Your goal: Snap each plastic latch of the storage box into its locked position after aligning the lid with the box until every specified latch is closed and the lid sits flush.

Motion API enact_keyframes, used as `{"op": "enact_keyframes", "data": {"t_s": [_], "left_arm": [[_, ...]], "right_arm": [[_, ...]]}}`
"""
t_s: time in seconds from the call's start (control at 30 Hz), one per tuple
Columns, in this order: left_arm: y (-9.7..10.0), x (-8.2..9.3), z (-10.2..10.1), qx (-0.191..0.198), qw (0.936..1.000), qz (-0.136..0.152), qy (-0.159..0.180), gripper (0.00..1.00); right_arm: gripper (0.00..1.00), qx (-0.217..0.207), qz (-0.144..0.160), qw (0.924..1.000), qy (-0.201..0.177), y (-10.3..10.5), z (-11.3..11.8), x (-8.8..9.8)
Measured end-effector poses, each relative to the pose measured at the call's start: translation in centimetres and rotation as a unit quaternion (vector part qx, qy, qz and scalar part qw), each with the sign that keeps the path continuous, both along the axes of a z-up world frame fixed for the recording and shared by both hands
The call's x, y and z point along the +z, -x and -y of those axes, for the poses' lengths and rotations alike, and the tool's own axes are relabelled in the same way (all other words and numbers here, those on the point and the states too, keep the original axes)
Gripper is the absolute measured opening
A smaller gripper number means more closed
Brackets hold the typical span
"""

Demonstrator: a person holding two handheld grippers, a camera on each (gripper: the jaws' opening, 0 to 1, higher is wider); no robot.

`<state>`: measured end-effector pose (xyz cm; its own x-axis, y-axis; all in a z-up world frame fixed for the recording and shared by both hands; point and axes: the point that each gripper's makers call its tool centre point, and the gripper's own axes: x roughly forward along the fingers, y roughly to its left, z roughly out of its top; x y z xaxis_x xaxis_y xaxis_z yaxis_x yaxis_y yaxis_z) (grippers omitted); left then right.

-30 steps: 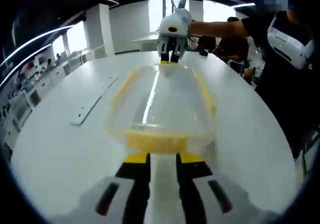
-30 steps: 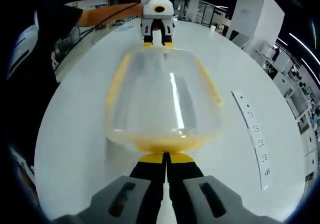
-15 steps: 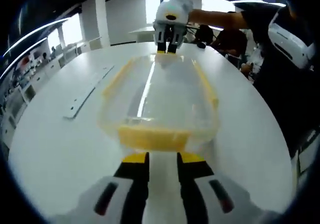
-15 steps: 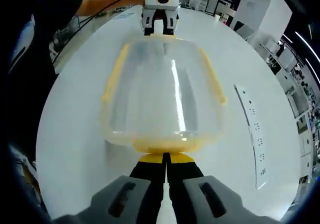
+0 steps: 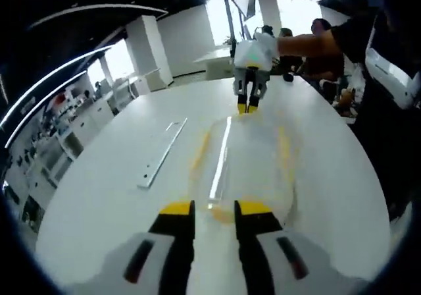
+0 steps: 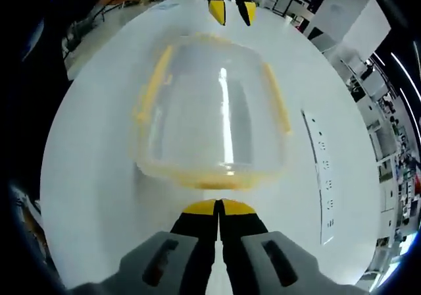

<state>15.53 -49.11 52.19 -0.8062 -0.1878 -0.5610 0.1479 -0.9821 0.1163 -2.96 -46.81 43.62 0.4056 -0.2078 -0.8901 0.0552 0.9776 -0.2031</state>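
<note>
Clear plastic with yellow latches, the storage box lies on the white surface between my tools, touching neither. My right tool sits just short of its near end, pressed together; my left tool is spread beyond the far end. A white power strip lies beside it.

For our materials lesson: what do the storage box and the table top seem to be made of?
Storage box: clear glossy plastic, seen through, with a bright glare streak; its latches look like opaque yellow plastic. Table: smooth white top, probably laminate; faint sheen.
</note>
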Motion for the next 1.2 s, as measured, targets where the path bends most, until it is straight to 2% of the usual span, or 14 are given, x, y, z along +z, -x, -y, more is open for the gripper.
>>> {"op": "enact_keyframes", "data": {"t_s": [0.17,0.3,0.47,0.57,0.73,0.9,0.93,1.0,1.1,1.2], "left_arm": [[3.7,-1.5,-1.1,-0.038,0.9992,0.011,-0.006,0.23],[5.3,-2.4,-1.3,-0.052,0.9984,0.016,-0.012,0.23],[6.6,-2.5,-1.4,-0.060,0.9979,0.007,-0.022,0.23],[6.8,-3.0,-1.4,-0.065,0.9974,0.018,-0.025,0.23],[7.2,-3.5,-1.1,-0.056,0.9971,0.019,-0.048,0.21],[7.5,-3.6,-1.6,-0.061,0.9956,0.024,-0.067,0.13],[7.6,-3.7,-1.5,-0.058,0.9956,0.024,-0.070,0.11],[7.5,-3.8,-1.0,-0.027,0.9957,0.026,-0.084,0.00],[7.6,-4.0,-0.9,-0.016,0.9928,0.015,-0.117,0.00],[7.6,-4.1,-0.9,-0.015,0.9916,0.012,-0.128,0.00]], "right_arm": [[0.00,0.003,0.006,1.0000,0.002,-0.6,-0.1,0.6],[0.00,0.009,-0.016,0.9998,0.010,-0.6,-0.1,0.5],[0.00,0.019,-0.049,0.9984,0.020,-0.7,0.1,0.3],[0.00,0.017,-0.050,0.9985,0.017,-0.5,0.2,0.1],[0.00,0.016,-0.040,0.9990,0.014,-0.5,0.4,-0.3],[0.01,0.022,-0.036,0.9989,0.019,-0.5,0.6,-0.4],[0.01,0.022,-0.035,0.9989,0.020,-0.5,0.6,-0.4],[0.01,0.021,-0.032,0.9991,0.020,-0.5,0.7,-0.4],[0.02,0.022,-0.028,0.9992,0.020,-0.5,0.6,-0.4],[0.02,0.024,-0.027,0.9991,0.021,-0.5,0.4,-0.2]]}}
